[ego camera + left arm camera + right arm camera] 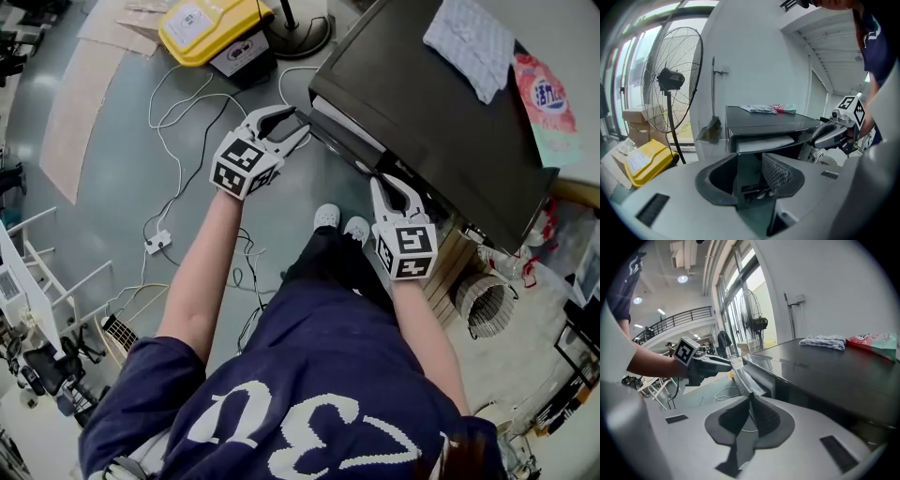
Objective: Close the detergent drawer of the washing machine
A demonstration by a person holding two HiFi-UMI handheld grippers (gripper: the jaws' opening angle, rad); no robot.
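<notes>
Flanking one pulled-out detergent drawer (342,136) on one washing machine (422,103), two grippers angle downward: left gripper (300,122) jaws apart and empty, right gripper (382,180) jaws together.

Left gripper (300,124) first: matt pale-grey plastic shell, its fingers (776,171) faced with dark, finely dimpled pads. Just ahead of those fingers, the detergent drawer (764,143): pale smooth plastic, soft sheen. Above it the washing machine (441,122), lid dark, glossy, mirror-smooth. Far beyond the fingers, a white cloth (469,42), quilted and matt; beside it a pink packet (544,94), shiny plastic film. Under the fingers, the floor (112,169): smooth grey, faintly shiny.
</notes>
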